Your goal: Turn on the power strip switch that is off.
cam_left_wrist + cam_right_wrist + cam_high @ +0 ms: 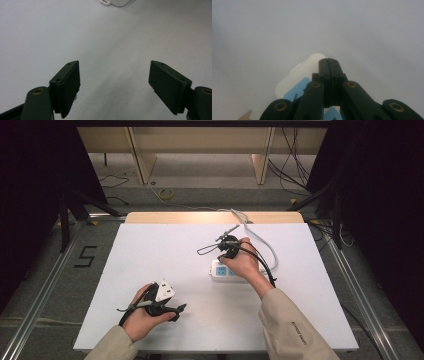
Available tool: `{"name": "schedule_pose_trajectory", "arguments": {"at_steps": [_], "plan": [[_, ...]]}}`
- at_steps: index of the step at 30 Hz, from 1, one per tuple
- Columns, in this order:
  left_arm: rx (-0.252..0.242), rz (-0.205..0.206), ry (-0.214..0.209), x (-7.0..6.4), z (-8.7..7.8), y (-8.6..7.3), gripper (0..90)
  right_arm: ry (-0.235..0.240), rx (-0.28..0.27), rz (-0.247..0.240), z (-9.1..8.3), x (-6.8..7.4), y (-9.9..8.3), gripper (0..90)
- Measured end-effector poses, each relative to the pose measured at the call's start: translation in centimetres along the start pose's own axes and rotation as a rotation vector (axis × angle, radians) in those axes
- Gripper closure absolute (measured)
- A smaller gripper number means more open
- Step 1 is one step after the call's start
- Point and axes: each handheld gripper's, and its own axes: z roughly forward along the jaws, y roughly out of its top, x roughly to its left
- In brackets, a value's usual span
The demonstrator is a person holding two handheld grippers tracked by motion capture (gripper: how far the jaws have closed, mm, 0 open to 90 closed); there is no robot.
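A white power strip (218,270) with blue socket panels lies right of the table's middle. Its white cord (269,251) loops toward the far edge. My right gripper (227,251) is held just above the strip's left end. In the right gripper view its jaws are pressed together, with nothing between them, right over the strip's (298,77) rounded end; I cannot tell if they touch it. My left gripper (176,310) rests low near the front left of the table. In the left gripper view its jaws stand wide open over bare tabletop, and the strip's corner (117,2) shows far ahead.
The white tabletop (150,255) spreads around both hands. Beyond its far edge are a wooden bench (200,140) and loose cables on the floor (165,194). Metal rails (45,285) run along both sides of the table.
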Motion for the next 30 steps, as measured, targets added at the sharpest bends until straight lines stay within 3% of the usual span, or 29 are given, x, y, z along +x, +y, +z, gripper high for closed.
{"name": "schedule_pose_trajectory", "arguments": {"at_steps": [15, 30], "plan": [[0.006, -0.006, 0.002, 0.1, 0.0, -0.1, 25.2, 0.019, -0.033, 0.006, -1.7, -0.4, -1.4, 89.0], [0.001, -0.018, 0.016, 0.2, 0.0, -0.2, 25.3, 0.052, -0.072, 0.009, -3.3, -0.3, -3.6, 81.1]]}}
